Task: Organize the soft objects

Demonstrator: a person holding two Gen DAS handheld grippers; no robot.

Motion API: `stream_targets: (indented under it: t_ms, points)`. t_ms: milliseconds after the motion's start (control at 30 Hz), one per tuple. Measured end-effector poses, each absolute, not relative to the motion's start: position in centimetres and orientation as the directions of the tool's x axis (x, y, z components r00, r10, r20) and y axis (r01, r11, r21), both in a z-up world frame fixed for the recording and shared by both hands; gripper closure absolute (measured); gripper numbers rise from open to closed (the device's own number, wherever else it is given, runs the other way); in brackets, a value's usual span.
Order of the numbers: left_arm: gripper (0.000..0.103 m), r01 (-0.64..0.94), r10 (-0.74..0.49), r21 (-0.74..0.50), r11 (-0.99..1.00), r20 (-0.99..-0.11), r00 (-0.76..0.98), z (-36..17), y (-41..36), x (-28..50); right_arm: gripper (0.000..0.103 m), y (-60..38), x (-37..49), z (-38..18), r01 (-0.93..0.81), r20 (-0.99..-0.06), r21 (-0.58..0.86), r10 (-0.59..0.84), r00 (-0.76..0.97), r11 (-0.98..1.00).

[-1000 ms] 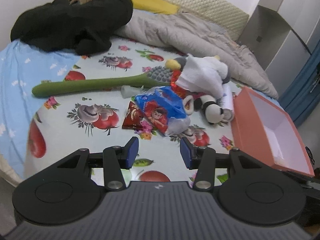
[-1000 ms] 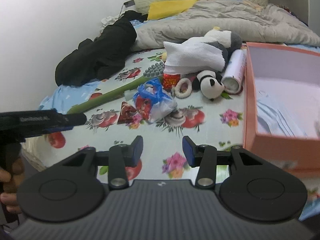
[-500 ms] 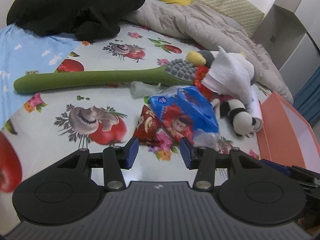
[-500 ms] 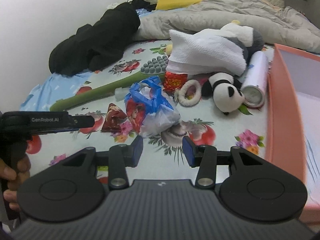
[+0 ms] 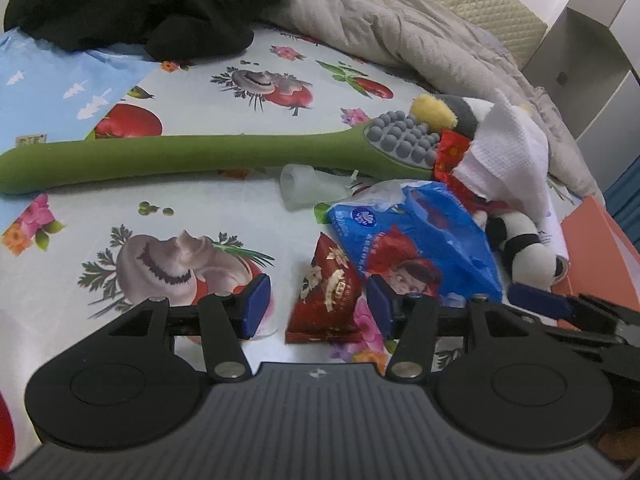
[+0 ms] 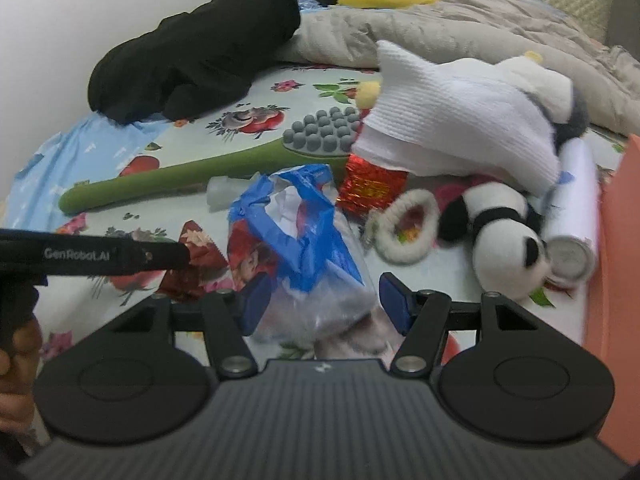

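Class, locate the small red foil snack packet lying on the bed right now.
In the left wrist view the red foil packet lies on the patterned sheet between the open left gripper fingers, just left of the blue plastic bag.

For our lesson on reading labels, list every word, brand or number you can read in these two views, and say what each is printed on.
"GenRobot.AI": white letters on the side of the left gripper, seen in the right wrist view.
Blue plastic bag: round white logo and a cartoon face, lettering too small to read.
Red foil packet: gold pattern, no legible words.
Shiny red wrapper: gold marks, blurred.
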State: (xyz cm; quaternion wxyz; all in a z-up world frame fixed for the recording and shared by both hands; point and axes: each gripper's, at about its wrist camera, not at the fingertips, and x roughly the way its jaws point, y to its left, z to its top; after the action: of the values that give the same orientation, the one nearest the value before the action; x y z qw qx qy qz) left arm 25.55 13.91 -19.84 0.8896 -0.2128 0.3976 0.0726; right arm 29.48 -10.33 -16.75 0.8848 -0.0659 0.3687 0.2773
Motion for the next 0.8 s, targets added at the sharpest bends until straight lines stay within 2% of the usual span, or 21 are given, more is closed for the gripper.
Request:
stream_targets:
  t_ms: [200, 300, 333, 367, 533, 800]
  points:
    - [0.046, -0.272, -0.044, -0.295, 0.916, -0.748, 0.663, -20.8, 13.4, 26.0, 0.041, -9.2, 30.8, -18.3, -0.576, -0.707, 0.081, 0.454, 0.543, 0.814]
    - [0.06, -0.272, -0.06, -0.318, 0.908, -0.742, 0.668, -20.8, 13.5, 26.0, 0.048, -9.3, 30.9, -18.4, -0.569, -0.713, 0.094, 0.454, 0.535, 0.817]
    - [0.061, -0.276, -0.06, -0.321, 0.906, -0.742, 0.668, -20.7, 13.6, 26.0, 0.054, -9.4, 30.8, -18.2, -0.573, -0.71, 0.096, 0.46, 0.534, 0.814]
    - [0.062, -0.277, -0.054, -0.316, 0.908, -0.742, 0.668, -20.6, 13.5, 26.0, 0.059, -9.4, 30.7, -18.2, -0.577, -0.71, 0.098, 0.463, 0.53, 0.811]
    - [0.064, -0.288, -0.043, -0.319, 0.903, -0.733, 0.679, -19.9, 13.4, 24.9, 0.069, -10.0, 29.5, -17.6, -0.578, -0.701, 0.104, 0.472, 0.535, 0.809]
    - [0.064, -0.286, -0.055, -0.35, 0.892, -0.713, 0.699, -18.4, 12.7, 21.5, 0.073, -12.1, 25.9, -16.6, -0.549, -0.699, 0.094, 0.448, 0.558, 0.83]
